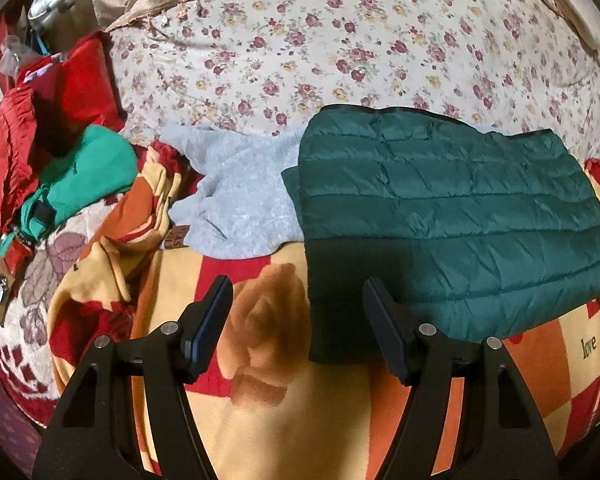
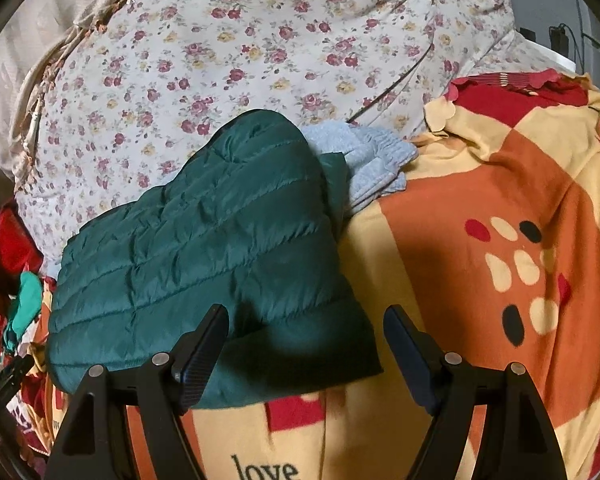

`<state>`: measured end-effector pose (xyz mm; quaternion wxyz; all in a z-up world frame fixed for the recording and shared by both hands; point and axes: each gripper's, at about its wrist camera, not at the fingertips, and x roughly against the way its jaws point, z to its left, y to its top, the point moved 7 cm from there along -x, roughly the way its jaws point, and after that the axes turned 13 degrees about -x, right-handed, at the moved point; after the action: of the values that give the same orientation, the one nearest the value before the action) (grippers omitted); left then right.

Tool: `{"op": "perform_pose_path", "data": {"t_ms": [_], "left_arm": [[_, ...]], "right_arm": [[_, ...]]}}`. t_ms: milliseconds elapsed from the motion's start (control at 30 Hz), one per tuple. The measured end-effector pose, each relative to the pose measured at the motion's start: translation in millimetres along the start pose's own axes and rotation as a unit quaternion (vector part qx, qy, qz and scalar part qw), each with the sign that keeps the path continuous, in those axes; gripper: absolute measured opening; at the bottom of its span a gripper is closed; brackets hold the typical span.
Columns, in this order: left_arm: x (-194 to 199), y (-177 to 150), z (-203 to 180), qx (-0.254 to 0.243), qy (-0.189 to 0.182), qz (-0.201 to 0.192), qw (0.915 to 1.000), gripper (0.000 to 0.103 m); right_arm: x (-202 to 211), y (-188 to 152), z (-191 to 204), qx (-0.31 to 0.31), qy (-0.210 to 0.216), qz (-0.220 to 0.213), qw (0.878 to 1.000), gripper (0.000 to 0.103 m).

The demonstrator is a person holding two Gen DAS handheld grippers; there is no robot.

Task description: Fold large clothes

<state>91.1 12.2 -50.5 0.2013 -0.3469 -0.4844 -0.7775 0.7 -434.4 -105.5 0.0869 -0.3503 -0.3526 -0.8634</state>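
Green quilted jacket (image 1: 452, 216) folded flat on orange-red blanket (image 1: 260, 420), partly over grey sweater (image 1: 240, 200) — long axis left-right. Left gripper (image 1: 300, 320) spread, empty, just near of near-left corner. Right gripper (image 2: 306, 344) spread, empty — over near-right hem, nearer.

You are working over a bed spread with an orange, cream and red fleece blanket (image 2: 480, 200) printed with the word "love". Behind it lies a cream quilt with small red roses (image 1: 340, 40). A pale wall with a black plug and cables (image 2: 560, 36) stands at the far right.
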Motion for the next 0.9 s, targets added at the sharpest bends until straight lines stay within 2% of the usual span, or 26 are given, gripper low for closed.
{"op": "perform_pose_path", "data": {"t_ms": [200,300,367,500,600,633,700,733,767,800,833,867,900], "left_arm": [[-12.9,5.1,-1.5,-0.001,-0.004,0.008,1.0000,0.068],[-24.2,12.4,2.3,0.024,-0.049,0.008,0.9985,0.068],[-37.2,19.3,9.3,0.055,-0.090,0.011,0.9943,0.068],[-75.6,30.1,22.2,0.099,-0.139,0.039,0.9846,0.068],[-98.4,35.8,24.7,0.133,-0.204,0.036,0.9693,0.076],[-105.6,37.8,21.8,0.142,-0.238,0.035,0.9601,0.082],[-116.3,38.1,7.6,0.153,-0.312,0.042,0.9367,0.084],[-120.3,36.9,-2.6,0.159,-0.351,0.050,0.9214,0.089],[-123.1,35.0,-16.4,0.156,-0.376,0.058,0.9114,0.095],[-121.7,35.2,-24.0,0.143,-0.374,0.057,0.9143,0.095],[-117.1,37.9,-31.8,0.121,-0.369,0.052,0.9203,0.091],[-110.4,44.1,-35.5,0.105,-0.365,0.041,0.9242,0.074],[-104.2,51.6,-34.8,0.102,-0.366,0.035,0.9243,0.068]], "right_arm": [[-20.5,11.6,-7.6,-0.016,0.008,0.025,1.000,0.078],[-35.2,16.3,-10.0,-0.029,0.027,0.049,0.998,0.082],[-45.4,21.0,-10.4,-0.043,0.046,0.066,0.996,0.082],[-71.5,25.8,-4.2,-0.071,0.100,0.117,0.985,0.088],[-90.6,24.1,4.3,-0.077,0.132,0.155,0.976,0.091],[-97.4,24.0,7.1,-0.079,0.138,0.164,0.973,0.095],[-106.2,24.1,12.2,-0.076,0.144,0.175,0.971,0.097],[-110.3,23.5,15.4,-0.074,0.147,0.180,0.970,0.096],[-112.1,23.6,17.4,-0.074,0.150,0.181,0.969,0.089],[-113.1,23.5,21.1,-0.073,0.155,0.181,0.968,0.083],[-111.9,23.4,25.2,-0.073,0.161,0.183,0.967,0.071],[-108.3,24.3,28.6,-0.074,0.165,0.179,0.967,0.059],[-103.2,26.0,33.1,-0.067,0.167,0.174,0.968,0.053]]}}
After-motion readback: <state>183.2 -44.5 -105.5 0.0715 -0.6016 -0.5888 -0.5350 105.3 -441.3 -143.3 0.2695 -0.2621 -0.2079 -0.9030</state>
